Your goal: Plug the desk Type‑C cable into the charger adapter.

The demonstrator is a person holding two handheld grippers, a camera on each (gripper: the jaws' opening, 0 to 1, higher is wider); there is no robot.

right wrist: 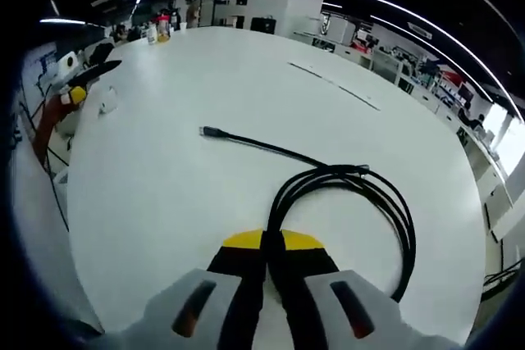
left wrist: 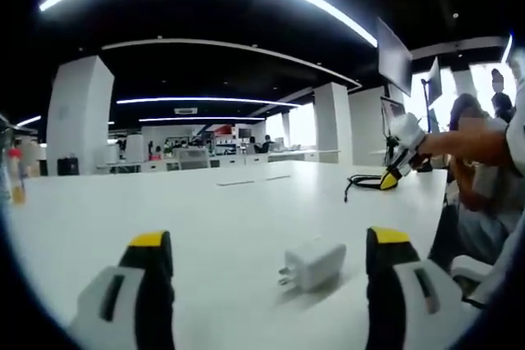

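Left tongs: spread wide and holding nothing, jaws rising level from the bottom of the left gripper view, low over the counter.
Charger: the white charger lies flat on the counter between the two jaws, nearer the right one, touching neither; its prongs point toward the left jaw. In the right gripper view it is a small white block well beyond the cable's plug, just beside the other tongs.
Cable: a black cable lies coiled on the counter; one strand runs from the coil out to its plug, which rests bare on the counter, well apart from the charger.
Right tongs: jaws pressed together on the cable where the coil's strands gather, at the near edge of the loop. Seen from the left gripper view, these tongs tilt down onto the counter beyond the charger, on an outstretched forearm.
Bottles: a few stand by the counter's far edge.
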